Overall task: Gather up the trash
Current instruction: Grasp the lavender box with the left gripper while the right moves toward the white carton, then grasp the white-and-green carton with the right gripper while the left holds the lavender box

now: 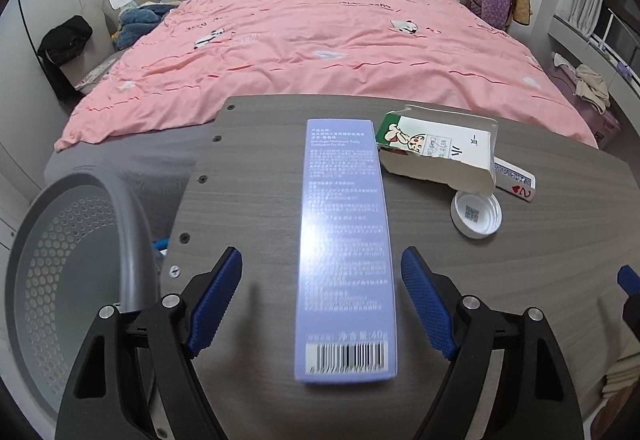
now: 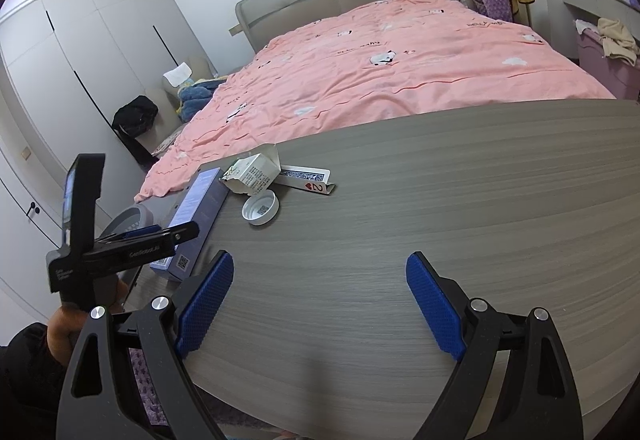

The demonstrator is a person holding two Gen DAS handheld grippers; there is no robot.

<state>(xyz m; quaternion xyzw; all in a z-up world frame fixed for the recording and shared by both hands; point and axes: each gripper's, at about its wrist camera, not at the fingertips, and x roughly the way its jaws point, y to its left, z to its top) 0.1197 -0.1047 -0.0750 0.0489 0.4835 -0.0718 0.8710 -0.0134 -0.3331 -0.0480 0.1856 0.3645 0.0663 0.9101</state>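
Nearest my left camera, the left gripper (image 1: 322,296) hangs over the table (image 1: 540,260) with its blue pads spread wide, released. The purple box (image 1: 344,252) lies flat between the pads, lengthwise, barcode end toward me; I see a gap on both sides, so nothing is grasped. Beyond the box, to its right, a torn carton (image 1: 438,155) lies on its side, partly over a card pack (image 1: 516,183). A white cap (image 1: 476,213) sits just in front of the carton, open side up. A grey perforated bin (image 1: 72,260) stands off the table's left edge.

My right gripper (image 2: 320,304) is likewise released and empty, over bare table, well apart from the trash. A bed (image 1: 320,39) with a pink cover fills the background.
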